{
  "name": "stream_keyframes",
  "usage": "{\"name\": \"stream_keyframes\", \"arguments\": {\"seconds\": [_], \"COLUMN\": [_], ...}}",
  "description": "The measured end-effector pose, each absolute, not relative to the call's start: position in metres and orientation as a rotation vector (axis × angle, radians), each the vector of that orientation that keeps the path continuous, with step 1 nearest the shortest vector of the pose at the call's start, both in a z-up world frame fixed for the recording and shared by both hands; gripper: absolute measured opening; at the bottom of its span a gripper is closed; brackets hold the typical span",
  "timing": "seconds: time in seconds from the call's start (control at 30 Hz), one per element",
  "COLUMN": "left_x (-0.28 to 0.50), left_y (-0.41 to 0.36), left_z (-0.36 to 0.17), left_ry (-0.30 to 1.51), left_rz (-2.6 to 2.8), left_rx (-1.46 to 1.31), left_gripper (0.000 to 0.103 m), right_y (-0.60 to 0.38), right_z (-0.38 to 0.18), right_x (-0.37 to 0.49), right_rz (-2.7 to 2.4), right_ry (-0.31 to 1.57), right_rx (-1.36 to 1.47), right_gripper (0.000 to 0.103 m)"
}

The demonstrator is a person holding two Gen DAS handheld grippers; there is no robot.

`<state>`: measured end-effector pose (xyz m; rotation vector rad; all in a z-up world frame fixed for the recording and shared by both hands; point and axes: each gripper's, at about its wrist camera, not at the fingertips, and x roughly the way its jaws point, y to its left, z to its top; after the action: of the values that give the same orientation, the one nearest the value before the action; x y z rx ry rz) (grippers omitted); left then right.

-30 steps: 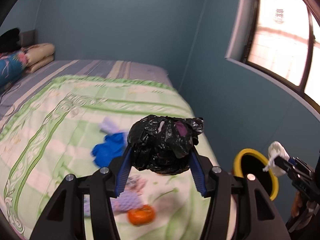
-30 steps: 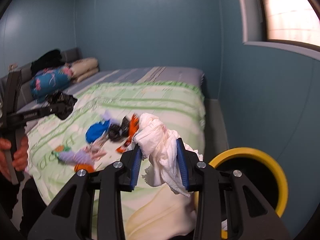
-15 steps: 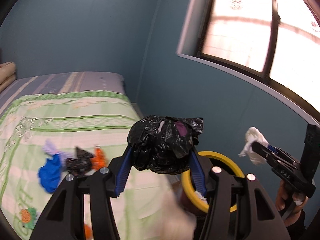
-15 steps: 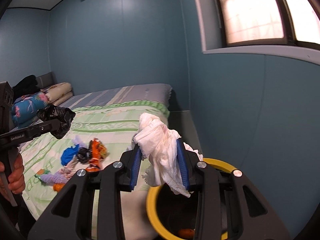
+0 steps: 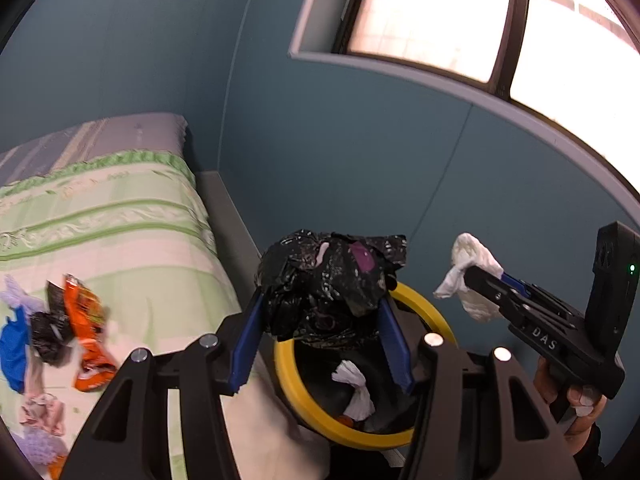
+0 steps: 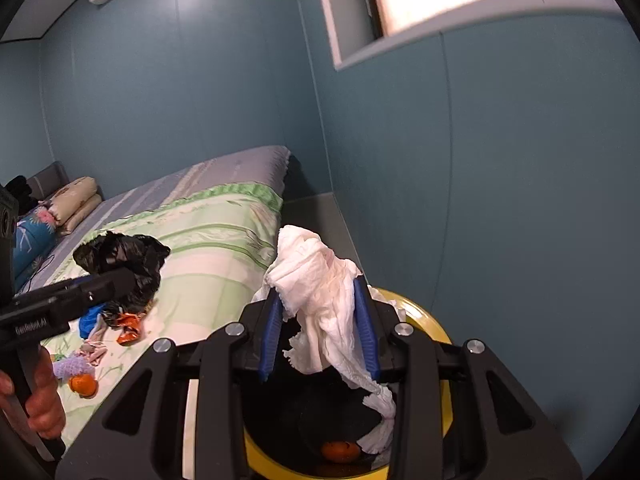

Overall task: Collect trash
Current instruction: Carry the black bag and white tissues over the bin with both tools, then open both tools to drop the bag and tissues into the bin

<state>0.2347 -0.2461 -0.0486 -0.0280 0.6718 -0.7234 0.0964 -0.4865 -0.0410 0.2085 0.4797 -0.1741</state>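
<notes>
The left tool (image 5: 320, 320) is clenched on a black bag (image 5: 332, 280) above the bin (image 5: 412, 304). The right tool (image 6: 320, 332) grips a white tissue (image 6: 320, 280) over the bin's rim.

black bag (image 5: 328, 280) crumpled, above yellow-rimmed bin (image 5: 416, 300) | white tissue (image 6: 320, 280) crumpled, over bin

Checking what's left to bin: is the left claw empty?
No: the left claw is clamped on a crumpled black plastic bag, held above the yellow-rimmed bin.
</notes>
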Motion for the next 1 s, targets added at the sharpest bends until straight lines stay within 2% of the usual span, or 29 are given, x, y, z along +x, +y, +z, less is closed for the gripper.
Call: {"name": "stream_keyframes", "arguments": {"seconds": [0.63,0.7,0.83,1.0], "left_x": [0.262,0.262,0.261,0.259], "left_y": [-0.312,-0.315,-0.318,-0.314], "left_z": [-0.138,-0.142,-0.144,-0.143], "left_ry": [0.872,0.876,0.876,0.875], "left_rz": [-0.768,-0.781,-0.795,-0.779], "left_rx": [-0.007,-0.017,-0.033,-0.047], "left_gripper": [0.052,0.053,0.057,0.071], "right_y": [-0.519,-0.521,-0.525,-0.531], "right_z": [-0.104,-0.106,-0.106,-0.106], "right_x": [0.125,0.131,0.132,0.130], "right_rz": [-0.230,-0.234,-0.242,-0.252], "right_ry": [0.628,0.633,0.628,0.621], "right_rx": [0.307,0.309,0.323,0.338], "right_gripper": [0.036,0.037,0.047,0.053]}}
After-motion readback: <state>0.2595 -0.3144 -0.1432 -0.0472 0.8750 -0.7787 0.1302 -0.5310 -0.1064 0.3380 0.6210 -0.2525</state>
